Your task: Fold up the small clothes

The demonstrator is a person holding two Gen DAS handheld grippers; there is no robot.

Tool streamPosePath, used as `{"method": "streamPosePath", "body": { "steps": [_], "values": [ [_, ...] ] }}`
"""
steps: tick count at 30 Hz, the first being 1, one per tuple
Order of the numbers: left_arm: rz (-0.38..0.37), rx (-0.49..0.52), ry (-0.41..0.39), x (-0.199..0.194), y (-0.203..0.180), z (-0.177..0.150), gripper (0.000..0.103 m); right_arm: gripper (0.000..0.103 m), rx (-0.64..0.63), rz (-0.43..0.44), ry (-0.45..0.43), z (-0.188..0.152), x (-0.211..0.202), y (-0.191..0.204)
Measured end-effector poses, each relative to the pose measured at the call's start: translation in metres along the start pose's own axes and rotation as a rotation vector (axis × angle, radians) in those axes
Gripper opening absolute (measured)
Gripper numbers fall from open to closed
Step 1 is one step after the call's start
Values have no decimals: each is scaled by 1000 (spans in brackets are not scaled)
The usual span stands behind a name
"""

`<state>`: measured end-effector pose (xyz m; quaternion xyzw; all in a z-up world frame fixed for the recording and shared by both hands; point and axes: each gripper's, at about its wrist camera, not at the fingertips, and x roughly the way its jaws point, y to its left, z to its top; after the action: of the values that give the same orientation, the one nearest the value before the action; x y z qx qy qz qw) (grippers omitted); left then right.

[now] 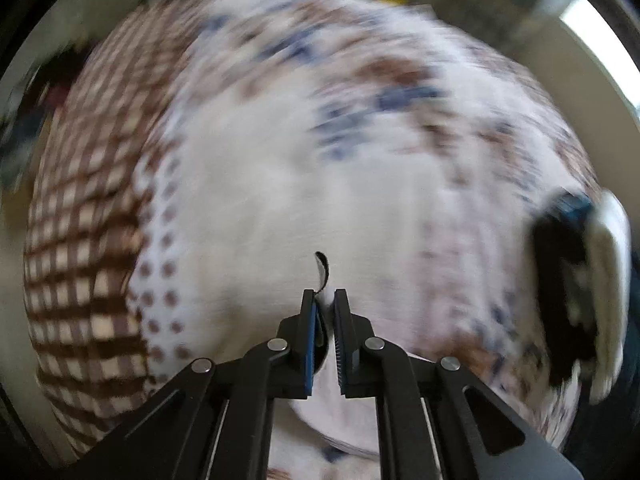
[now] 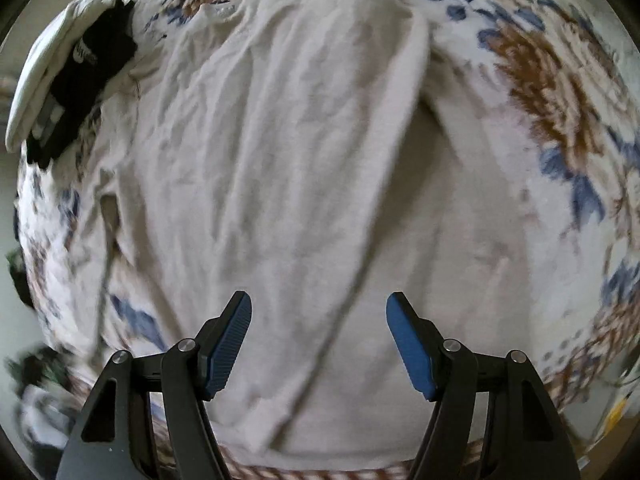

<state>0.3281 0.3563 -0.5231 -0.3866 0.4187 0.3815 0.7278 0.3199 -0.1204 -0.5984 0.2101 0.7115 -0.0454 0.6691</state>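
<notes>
I am seeing a floral bedspread (image 2: 556, 92) covering the bed, a brown checked blanket (image 1: 80, 240) lying alongside, daylight glowing at a window (image 1: 600, 36).

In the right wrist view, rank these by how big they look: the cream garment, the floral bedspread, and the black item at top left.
1. Cream garment, filling the middle of the frame.
2. Floral bedspread, only its edges showing; it probably extends under the garment, so these two are uncertain.
3. Black item, clearly smallest.
</notes>
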Motion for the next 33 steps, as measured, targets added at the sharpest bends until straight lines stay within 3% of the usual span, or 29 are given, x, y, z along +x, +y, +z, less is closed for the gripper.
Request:
{"method": "streamPosePath", "body": {
  "steps": [3,7,12,14,16,20,25,28,29,30,31,32,33],
  "values": [
    [-83,248,-93,-45,-62,-23,6,72,-24,-35,42,-8,3,-19],
    [-233,591,-123,-109,-132,-104,6,72,51,-1,49,-26,-5,-58],
    [-448,1068,-70,-173,-193,-251,6,72,117,0,49,-53,-16,-108],
    [-527,1220,6,-186,-192,-309,6,72,141,-9,59,-63,-17,-129],
    [-558,1320,106,-189,-190,-357,6,72,165,-18,70,-72,-16,-148],
    [-546,1449,244,-187,-164,-421,6,72,178,-37,85,-85,-13,-182],
    [-486,1509,348,-170,-142,-453,8,72,150,-65,119,-105,-9,-217],
    [-447,1474,447,-163,-135,-457,11,72,132,-71,136,-114,-12,-238],
    [-451,1451,467,-161,-131,-454,22,72,133,-71,134,-115,-16,-243],
    [-441,1433,464,-163,-129,-449,46,72,140,-63,125,-116,-21,-249],
    [-434,1401,456,-163,-128,-438,61,72,147,-55,115,-119,-24,-247],
    [-428,1372,448,-165,-125,-429,86,72,158,-42,103,-117,-30,-250],
    [-415,1339,433,-166,-124,-418,89,72,169,-18,85,-116,-37,-255]
  ]
}}
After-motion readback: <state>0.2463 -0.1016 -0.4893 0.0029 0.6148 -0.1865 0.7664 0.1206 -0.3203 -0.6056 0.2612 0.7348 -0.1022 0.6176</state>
